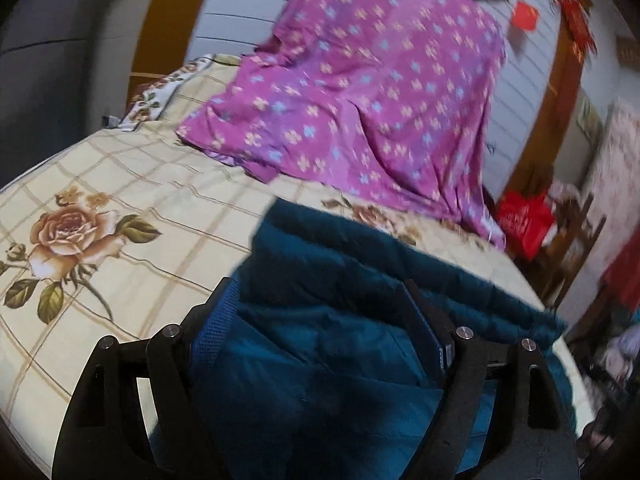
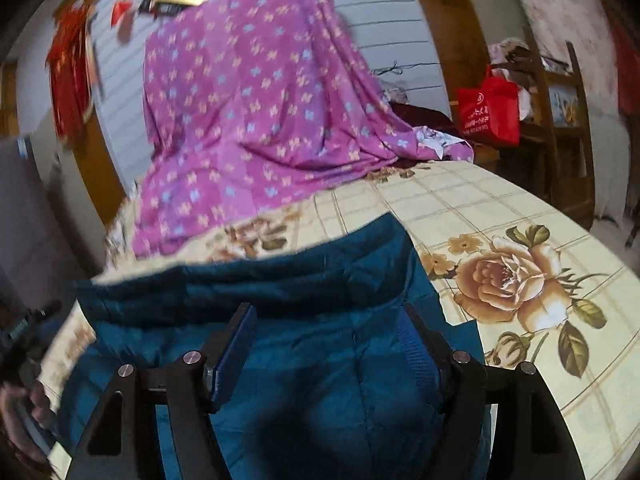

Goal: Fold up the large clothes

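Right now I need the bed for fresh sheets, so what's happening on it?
A person is folding a padded teal garment on the cream rose-print bedspread, with a two-finger gripper in each hand. Both the left gripper and the right gripper stand open above the garment, gripping nothing; it lies bunched, apparently partly folded. Behind it, a purple flower-print cloth is draped over something at the far side of the bed.

1. Left gripper (image 1: 320, 312) was all matte black plastic, with two angular linkage arms per side and cut-out slots in the outer ones.
2. Round silver pins capped each pivot joint.
3. Its fingers (image 1: 218, 320) wore blue textured pads.
4. Right gripper (image 2: 326, 336) looked the same: black frame, silver pins, blue-padded fingers (image 2: 414, 344).
5. A hand (image 2: 24, 416) showed at the right wrist view's lower-left edge, blurry.
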Tool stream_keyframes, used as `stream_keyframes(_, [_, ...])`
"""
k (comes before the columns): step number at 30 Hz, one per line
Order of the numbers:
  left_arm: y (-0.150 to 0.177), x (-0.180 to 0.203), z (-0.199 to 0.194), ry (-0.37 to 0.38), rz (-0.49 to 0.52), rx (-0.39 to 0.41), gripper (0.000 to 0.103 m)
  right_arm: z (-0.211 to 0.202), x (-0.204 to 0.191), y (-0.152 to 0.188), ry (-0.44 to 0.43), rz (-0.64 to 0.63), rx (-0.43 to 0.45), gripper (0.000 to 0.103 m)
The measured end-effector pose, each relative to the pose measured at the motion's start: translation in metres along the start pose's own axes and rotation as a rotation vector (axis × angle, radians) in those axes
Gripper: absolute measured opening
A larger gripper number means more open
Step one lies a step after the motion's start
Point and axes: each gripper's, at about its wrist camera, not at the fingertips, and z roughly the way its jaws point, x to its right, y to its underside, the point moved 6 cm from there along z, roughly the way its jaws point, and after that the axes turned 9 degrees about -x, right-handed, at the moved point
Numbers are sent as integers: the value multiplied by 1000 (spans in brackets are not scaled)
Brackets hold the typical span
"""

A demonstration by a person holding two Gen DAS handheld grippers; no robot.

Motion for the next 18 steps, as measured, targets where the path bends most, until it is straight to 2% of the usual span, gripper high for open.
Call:
stream_keyframes(2, [2,16,13,0,42,-46,81,8,-2,-2,0,6,-33,71])
stream_keyframes(3, [4,24,22,1,60,-82,81,14,-3,-5,-6,18,-61,76])
stream_keyframes(4, [9,36,39,5,106,-162,81,22,-5,-7,-12,27,-99,93])
stream_keyframes(5, [11,43,51,-7,135,-211,81,35,-7,-8,-22,32,-172,95])
stream_keyframes(7, [12,53,78,-121,228,-290,81,59,-8,-13,-28,60,-277,95])
stream_keyframes(9, [6,51,101,-178,267,-338,81,83,-6,-18,10,36,-353,95])
stream_keyframes(12, [2,22,132,-347,266,-357,81,123,4,-15,57,-6,-466,96])
stream_keyframes(13, [5,13,138,-367,255,-363,82,137,10,-11,73,-9,-498,97])
stream_keyframes(15, [12,-12,147,-346,166,-353,83,153,27,-11,31,46,-492,100])
stream_keyframes(18, [12,-33,148,-306,63,-325,84,161,34,-12,11,30,-449,103])
